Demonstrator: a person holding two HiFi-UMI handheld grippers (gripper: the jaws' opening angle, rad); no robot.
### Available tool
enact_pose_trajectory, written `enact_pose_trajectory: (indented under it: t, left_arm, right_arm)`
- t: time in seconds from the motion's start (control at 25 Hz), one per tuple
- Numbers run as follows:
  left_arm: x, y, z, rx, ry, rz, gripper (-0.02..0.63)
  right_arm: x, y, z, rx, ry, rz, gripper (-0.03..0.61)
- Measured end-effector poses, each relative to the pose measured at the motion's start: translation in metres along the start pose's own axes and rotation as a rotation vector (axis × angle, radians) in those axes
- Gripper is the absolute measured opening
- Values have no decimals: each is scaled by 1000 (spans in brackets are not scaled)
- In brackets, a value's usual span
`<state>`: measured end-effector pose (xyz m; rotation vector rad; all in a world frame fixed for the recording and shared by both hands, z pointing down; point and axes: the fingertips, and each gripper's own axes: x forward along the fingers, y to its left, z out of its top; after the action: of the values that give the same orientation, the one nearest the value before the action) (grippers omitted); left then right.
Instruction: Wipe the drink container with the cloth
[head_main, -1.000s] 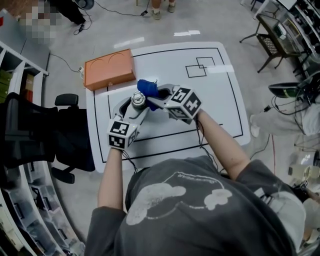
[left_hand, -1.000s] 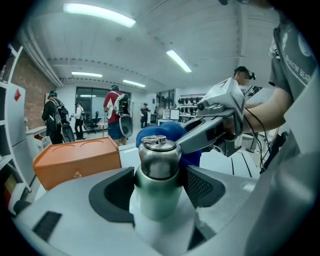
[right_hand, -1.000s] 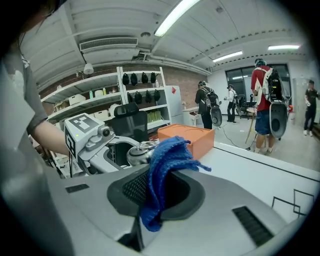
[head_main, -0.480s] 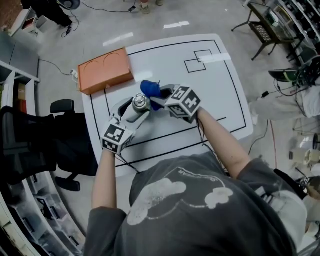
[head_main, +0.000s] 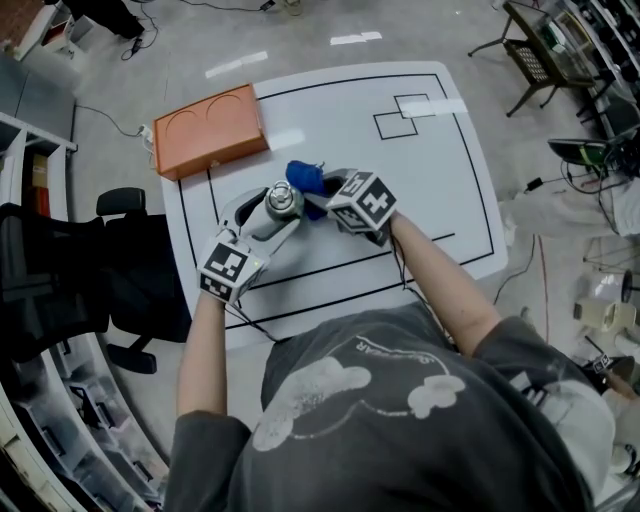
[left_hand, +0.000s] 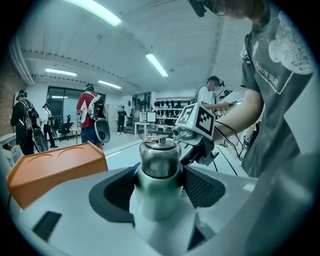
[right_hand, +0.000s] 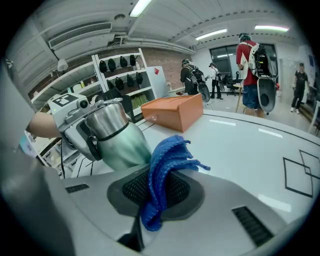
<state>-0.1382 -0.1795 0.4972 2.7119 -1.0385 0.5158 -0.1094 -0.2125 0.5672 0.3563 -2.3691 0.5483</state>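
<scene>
Left gripper (head_main: 278, 207) (left_hand: 159, 187): jaws stand wide apart but clamped on the rounded, brushed stainless-steel drink container with a shiny cap (head_main: 282, 200) (left_hand: 159, 161) (right_hand: 118, 134), one dark meshed pad pressing each side of its body. The container sits between these jaws with its cap pointing away from the left gripper; whether its base rests on the table cannot be told. Right gripper (head_main: 320, 196) (right_hand: 157, 195): jaws closed together on a crumpled blue knitted cloth (head_main: 303, 177) (right_hand: 166, 162), pinched between the pads, with a short tail hanging back toward the gripper's body and the larger bunch standing out past the tips. In the right gripper view the container is just ahead and left of these jaws, tilted, and the free bunch of cloth lies against its lower side; firm contact cannot be confirmed. In the head view the two grippers meet tip to tip, the right gripper's marker cube (head_main: 362, 202) just right of the container. A flat orange rectangular box with two arcs pressed into its lid (head_main: 210, 130) (left_hand: 54, 170) (right_hand: 175, 112) lies beyond the left gripper, apart from both, on the white table marked with black lines (head_main: 440, 170). A black office chair (head_main: 100, 270) stands off the left gripper's outer side, beside the table.
</scene>
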Motion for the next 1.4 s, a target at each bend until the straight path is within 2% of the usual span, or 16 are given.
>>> enact_pose_trajectory:
  t: [0.2, 0.32, 0.44, 0.56, 0.8, 1.04, 1.24, 1.4]
  left_arm:
    - [1, -1, -2, 17, 46, -25, 302]
    - [0, -1, -3, -5, 44, 16, 303]
    - [-4, 1, -5, -64, 20, 118, 304]
    - [-12, 0, -6, -132, -4, 261, 306]
    - [-12, -5, -8, -326, -41, 517, 348]
    - [-6, -1, -8, -440, -57, 771, 373]
    - [3, 9, -13, -529, -39, 853, 371]
    - [3, 13, -14, -522, -15, 887, 339]
  right_arm:
    - [-1, 1, -1, -23, 0, -5, 43]
    - [-6, 3, 2, -28, -20, -17, 43]
    - [-16, 5, 3, -35, -39, -22, 43]
    - [-28, 7, 3, -59, -54, -25, 44]
    - [-48, 4, 2, -76, -86, -22, 43]
    - [-67, 1, -3, -104, -96, -5, 44]
    - [-78, -7, -5, -107, -105, 5, 44]
    - [-85, -12, -5, -126, -97, 8, 44]
